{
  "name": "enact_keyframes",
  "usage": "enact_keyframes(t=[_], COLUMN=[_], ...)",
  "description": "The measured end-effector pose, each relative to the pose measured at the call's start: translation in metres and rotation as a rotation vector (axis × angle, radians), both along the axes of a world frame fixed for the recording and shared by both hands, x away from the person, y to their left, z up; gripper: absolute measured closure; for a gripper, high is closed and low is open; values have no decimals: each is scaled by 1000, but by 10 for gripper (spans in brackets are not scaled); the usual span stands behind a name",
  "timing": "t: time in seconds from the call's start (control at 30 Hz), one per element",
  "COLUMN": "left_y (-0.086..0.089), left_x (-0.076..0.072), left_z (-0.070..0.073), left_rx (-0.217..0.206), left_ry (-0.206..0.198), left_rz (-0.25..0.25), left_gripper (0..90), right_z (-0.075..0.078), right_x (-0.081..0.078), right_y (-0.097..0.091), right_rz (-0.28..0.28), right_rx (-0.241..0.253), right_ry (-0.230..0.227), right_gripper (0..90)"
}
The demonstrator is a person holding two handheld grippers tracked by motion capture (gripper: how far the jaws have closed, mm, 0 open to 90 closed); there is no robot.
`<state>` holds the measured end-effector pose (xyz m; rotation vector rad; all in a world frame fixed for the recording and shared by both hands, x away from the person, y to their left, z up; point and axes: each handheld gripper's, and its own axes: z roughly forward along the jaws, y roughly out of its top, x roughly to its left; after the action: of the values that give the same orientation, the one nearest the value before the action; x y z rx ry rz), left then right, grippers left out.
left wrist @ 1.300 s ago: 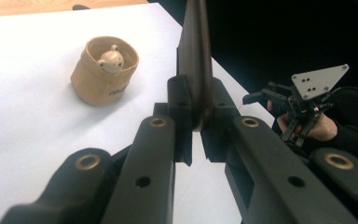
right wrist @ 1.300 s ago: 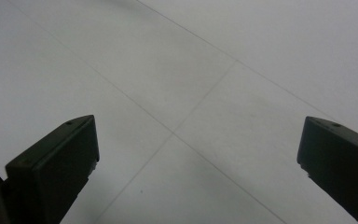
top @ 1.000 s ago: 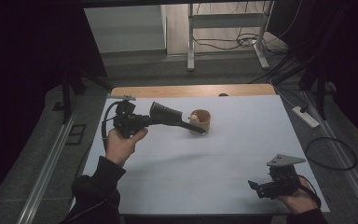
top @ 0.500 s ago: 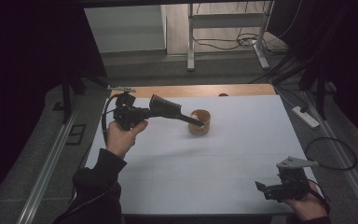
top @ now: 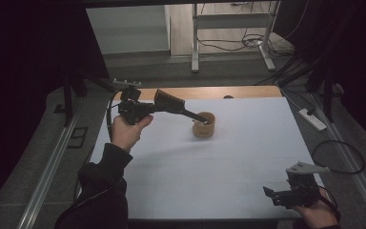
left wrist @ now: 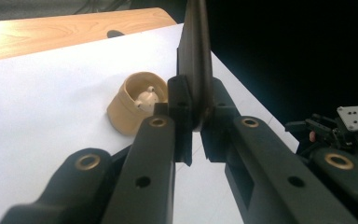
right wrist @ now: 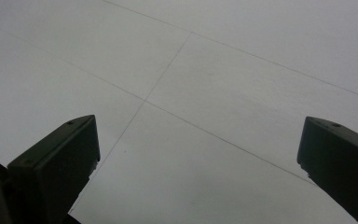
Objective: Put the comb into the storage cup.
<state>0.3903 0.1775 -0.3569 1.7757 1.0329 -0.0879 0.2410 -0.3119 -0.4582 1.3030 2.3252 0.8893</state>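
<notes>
- Right gripper (top: 272, 194): held low over the near right corner of the white table (top: 228, 176), jaws spread wide with nothing between them; the right gripper view looks down on bare white sheet.
- Left gripper (left wrist: 196, 126): raised over the far left part of the table, jaws clamped on a flat black tool (left wrist: 195, 56) that reaches toward the tan cup.
- Tan cup (top: 204, 124): upright on the white sheet near the far edge, a small pale object (left wrist: 145, 97) inside; the tool's tip lies at its rim.
- Wooden strip (top: 238, 91): along the far edge.
</notes>
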Motion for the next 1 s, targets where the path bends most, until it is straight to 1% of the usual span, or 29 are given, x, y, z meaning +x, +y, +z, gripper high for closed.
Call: enact_keyframes(t=[0.37, 0.63, 0.8, 1.0], left_y=[-5, -12, -16, -19], left_x=[20, 33, 39, 47], left_z=[2, 1, -2, -7], left_rx=[20, 39, 59, 72], left_ry=[9, 23, 31, 48], left_rz=[27, 33, 38, 42], left_gripper=[828, 829, 829, 829], right_z=[0, -1, -1, -1], right_x=[0, 0, 0, 0], right_y=[0, 0, 0, 0], right_rz=[3, 1, 3, 6], right_rx=[-2, -5, -6, -8], right_ry=[2, 4, 7, 9], right_gripper=[0, 0, 0, 0])
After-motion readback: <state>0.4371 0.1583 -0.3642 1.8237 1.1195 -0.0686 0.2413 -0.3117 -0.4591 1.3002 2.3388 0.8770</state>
